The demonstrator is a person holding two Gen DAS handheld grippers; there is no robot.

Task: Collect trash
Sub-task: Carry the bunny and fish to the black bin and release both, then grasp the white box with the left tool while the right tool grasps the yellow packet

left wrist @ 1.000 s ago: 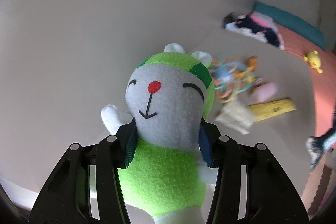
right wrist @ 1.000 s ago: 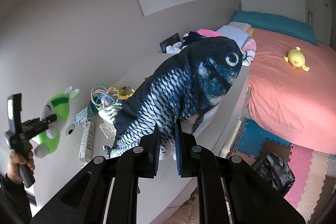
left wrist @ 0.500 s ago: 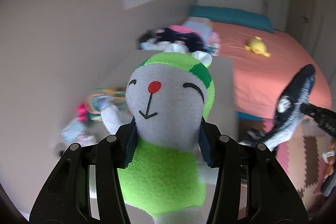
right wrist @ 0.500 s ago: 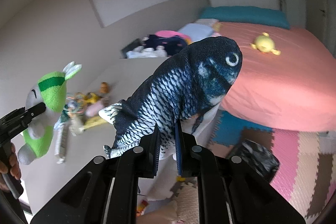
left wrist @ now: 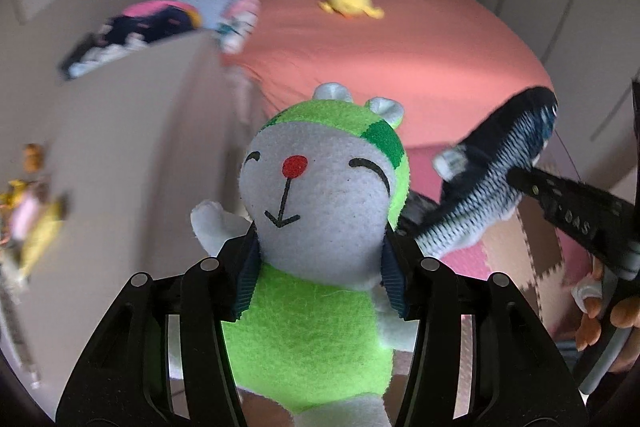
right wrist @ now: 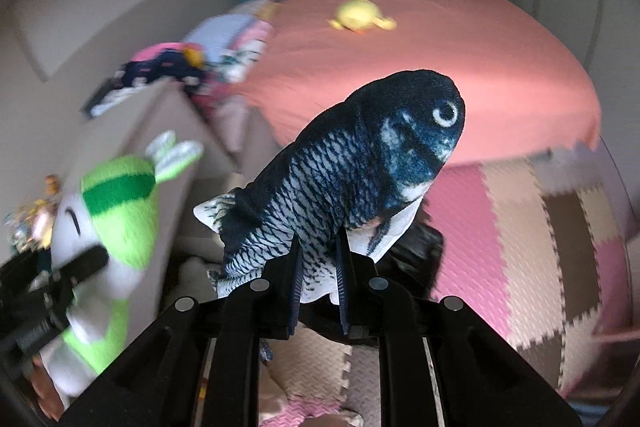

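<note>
While the left gripper (left wrist: 320, 267) jaws ease apart, pads still pinching one green-and-white plush bunny (left wrist: 320, 227) at the neck, the right gripper (right wrist: 318, 273) clamps one dark-blue scaled plush fish (right wrist: 352, 167). Both held over foam floor mats (right wrist: 520, 227); one yellow plush (left wrist: 350, 1) on the pink bed (left wrist: 400, 47).

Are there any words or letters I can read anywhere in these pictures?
"DAS": pale letters on the side of the right gripper as the left wrist view shows it; anything before them is unreadable.
Packets on the desk: too blurred to read.
Nothing else carries writing.
</note>
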